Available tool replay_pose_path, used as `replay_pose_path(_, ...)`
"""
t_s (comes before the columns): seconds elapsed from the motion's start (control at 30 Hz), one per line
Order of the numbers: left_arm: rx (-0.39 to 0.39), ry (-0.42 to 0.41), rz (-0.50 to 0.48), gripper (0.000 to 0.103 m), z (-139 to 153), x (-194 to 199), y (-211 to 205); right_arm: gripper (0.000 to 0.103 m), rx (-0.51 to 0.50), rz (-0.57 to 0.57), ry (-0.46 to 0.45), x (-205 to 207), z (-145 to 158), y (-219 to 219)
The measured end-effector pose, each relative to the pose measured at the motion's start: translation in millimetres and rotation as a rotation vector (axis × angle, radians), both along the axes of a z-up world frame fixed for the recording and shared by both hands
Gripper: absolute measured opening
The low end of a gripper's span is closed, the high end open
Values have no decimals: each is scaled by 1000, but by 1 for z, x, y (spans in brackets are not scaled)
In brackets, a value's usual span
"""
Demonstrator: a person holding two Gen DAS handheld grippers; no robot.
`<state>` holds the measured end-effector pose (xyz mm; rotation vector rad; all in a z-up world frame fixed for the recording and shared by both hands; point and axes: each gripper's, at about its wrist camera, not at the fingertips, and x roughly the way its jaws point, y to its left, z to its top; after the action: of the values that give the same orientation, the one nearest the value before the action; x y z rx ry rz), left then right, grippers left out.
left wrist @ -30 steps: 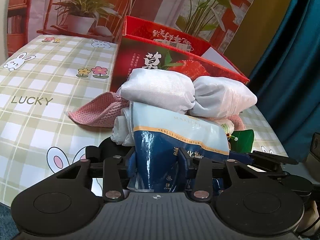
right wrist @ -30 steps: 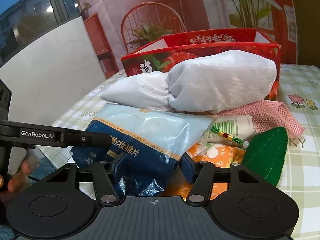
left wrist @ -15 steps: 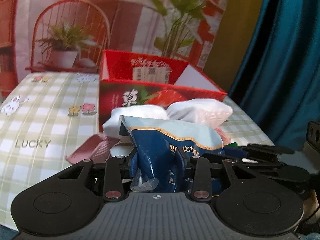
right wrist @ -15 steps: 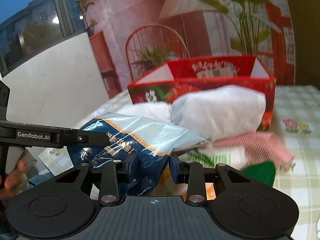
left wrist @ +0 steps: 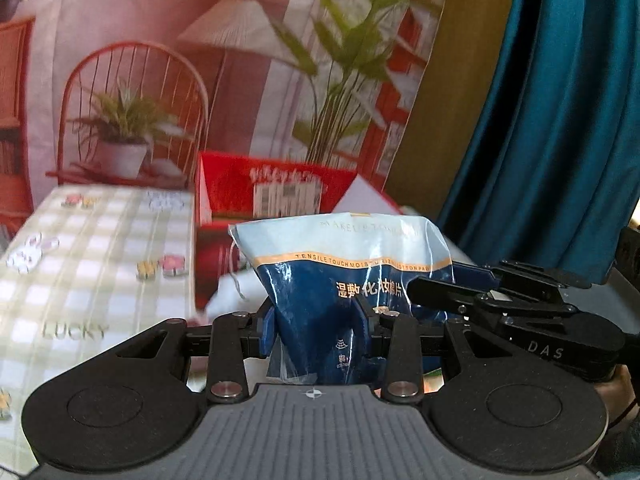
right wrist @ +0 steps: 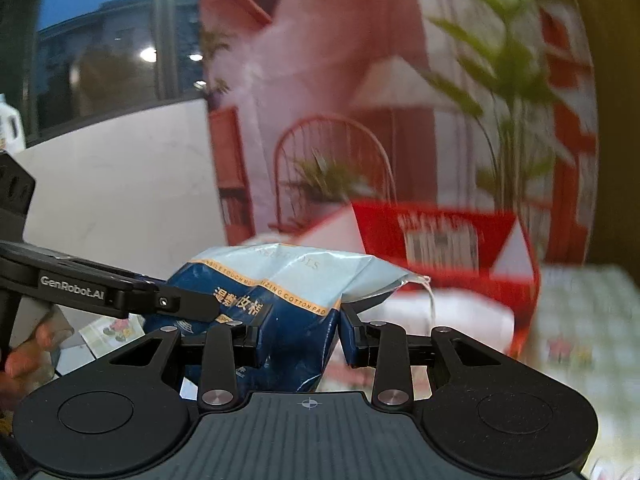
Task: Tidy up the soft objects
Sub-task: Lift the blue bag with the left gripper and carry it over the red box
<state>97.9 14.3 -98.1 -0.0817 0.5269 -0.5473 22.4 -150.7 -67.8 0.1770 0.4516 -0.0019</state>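
Note:
A blue and pale-blue plastic bag of cotton pads (left wrist: 344, 276) is held up in the air by both grippers. My left gripper (left wrist: 318, 322) is shut on its lower part. My right gripper (right wrist: 298, 332) is shut on the same bag (right wrist: 288, 292) from the other side. Each gripper shows in the other's view: the right one (left wrist: 500, 308) at the bag's right, the left one (right wrist: 120, 292) at its left. A red open cardboard box (left wrist: 280, 200) stands behind the bag on the checked tablecloth (left wrist: 92, 264); it also shows in the right wrist view (right wrist: 440, 240).
A white soft bundle (right wrist: 452, 316) lies in front of the red box, below the bag. A printed backdrop stands behind the table, with a teal curtain (left wrist: 552, 120) to the right. A white wall and window (right wrist: 104, 80) are at left.
Both grippers have lifted the bag up off the pile of soft things. The right gripper has closed on the bag. The pile has dropped out of view below.

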Motion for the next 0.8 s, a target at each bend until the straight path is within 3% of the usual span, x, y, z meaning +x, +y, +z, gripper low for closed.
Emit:
replay_pose_path(0.23,-7,-53,0,40,38,32,-8,32,-22,44,-51,36,43,-18)
replay_pose_path(0.47,-39,-66,11,40,55,97,-20,32,-4,56,-57,97,67,-60)
replay_pose_path(0.6,-33,-27,28,41,47,145,-26,32,-44,33,-22,134,59,-82)
replay_pose_path(0.8,1,58,52,41,26,196,-35,32,-33,-6,73,178,21,-109)
